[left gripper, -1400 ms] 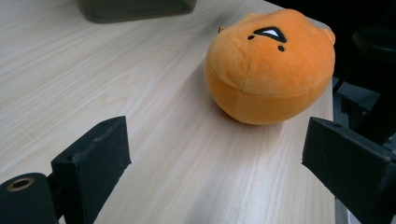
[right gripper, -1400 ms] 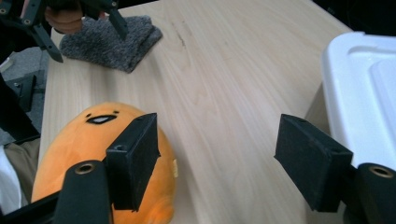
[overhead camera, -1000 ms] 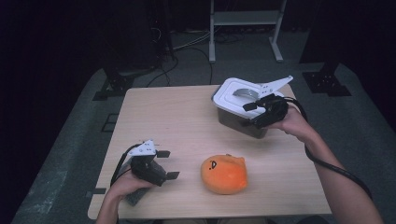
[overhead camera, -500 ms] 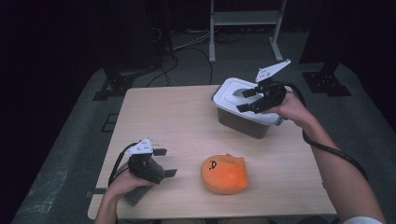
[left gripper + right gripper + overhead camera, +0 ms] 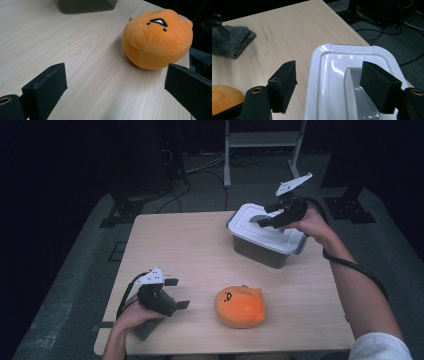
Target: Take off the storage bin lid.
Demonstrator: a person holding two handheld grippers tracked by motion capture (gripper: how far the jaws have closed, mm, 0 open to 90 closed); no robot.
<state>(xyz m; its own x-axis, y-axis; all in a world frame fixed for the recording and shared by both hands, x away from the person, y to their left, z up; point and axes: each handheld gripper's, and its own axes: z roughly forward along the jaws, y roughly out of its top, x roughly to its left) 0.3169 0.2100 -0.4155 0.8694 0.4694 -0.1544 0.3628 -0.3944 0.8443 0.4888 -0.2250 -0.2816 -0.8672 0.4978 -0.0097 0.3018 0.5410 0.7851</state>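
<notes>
A dark storage box with a white lid [image 5: 260,231] stands at the table's far right. My right gripper [image 5: 262,213] hovers over the lid's far part, open, with nothing between its fingers. In the right gripper view the lid [image 5: 329,75] lies just below the spread jaws of that gripper [image 5: 331,87]. An orange plush toy [image 5: 240,306] rests near the front edge. My left gripper [image 5: 178,293] stands open to the toy's left, pointing at it but apart from it. The left gripper view has the toy [image 5: 157,37] beyond this gripper [image 5: 116,92].
A grey cloth [image 5: 145,327] lies under the left hand at the front left corner, and the cloth [image 5: 232,43] shows again in the right gripper view. Bare wooden table [image 5: 190,245] stretches between box and toy. A metal stand [image 5: 260,140] and cables sit on the floor behind.
The right gripper has lifted and drifted toward the far side of the box, jaws still spread. The left gripper, the toy and the box have stayed put.
</notes>
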